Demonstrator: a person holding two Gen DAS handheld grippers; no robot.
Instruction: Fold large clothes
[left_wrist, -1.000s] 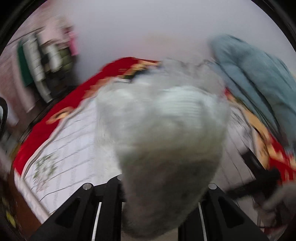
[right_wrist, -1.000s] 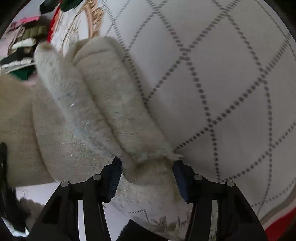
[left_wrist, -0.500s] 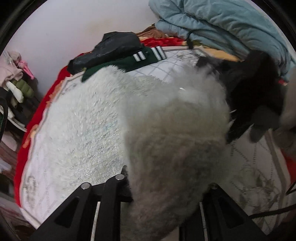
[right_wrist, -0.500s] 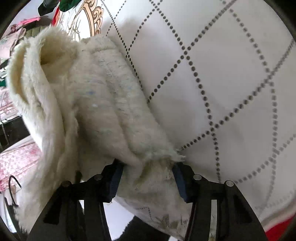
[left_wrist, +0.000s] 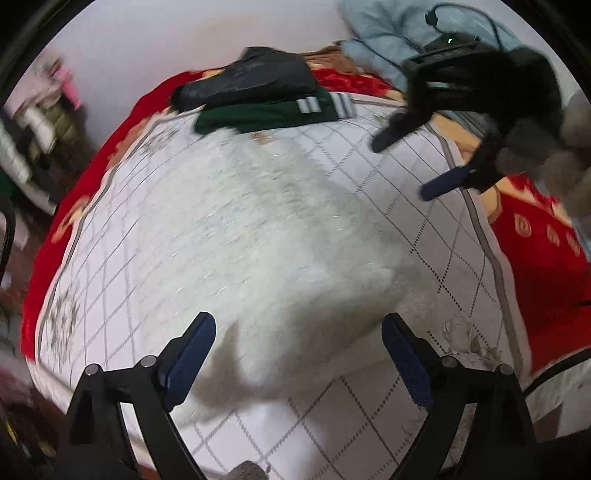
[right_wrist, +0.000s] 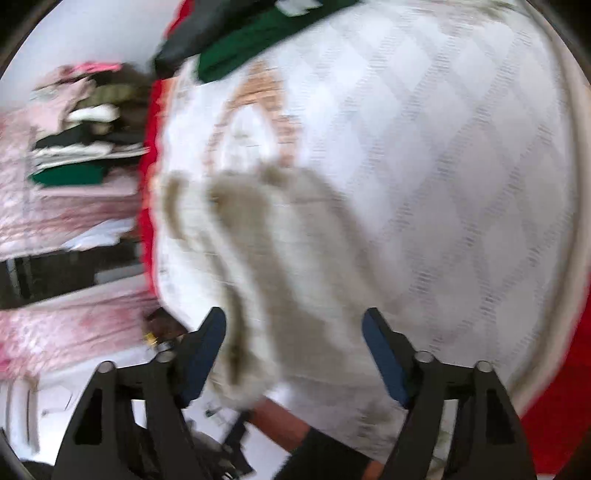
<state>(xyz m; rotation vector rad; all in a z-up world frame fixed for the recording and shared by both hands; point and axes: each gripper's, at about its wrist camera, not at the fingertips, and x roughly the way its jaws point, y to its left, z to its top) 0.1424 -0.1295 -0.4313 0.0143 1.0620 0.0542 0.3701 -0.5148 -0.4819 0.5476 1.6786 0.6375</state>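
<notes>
Since a second ago your left gripper (left_wrist: 299, 354) has let the fleece (left_wrist: 258, 240) drop: then the cloth bulged between its jaws and filled the view, now it lies spread on the quilt (left_wrist: 436, 229) and the jaws are opening with only its near edge below the gap, touching neither pad. Your right gripper (right_wrist: 293, 350) has also freed the fold it pinched; its jaws are opening too, and the fleece (right_wrist: 266, 258) hangs loose between them without contact.

Both views are smeared by motion, the right one badly, so the fleece's folds and edges there are hard to read, and you cannot tell whether it is flat or bunched. In the left view its near edge blurs into a grey shadow. The right gripper (left_wrist: 417, 162) shows at the upper right of that view, dark and partly cut off by the frame, fingers spread, well apart from the fleece. A forearm in a dark sleeve (right_wrist: 325, 450) shows low in the right view.

Both grippers point steeply down at the bed
</notes>
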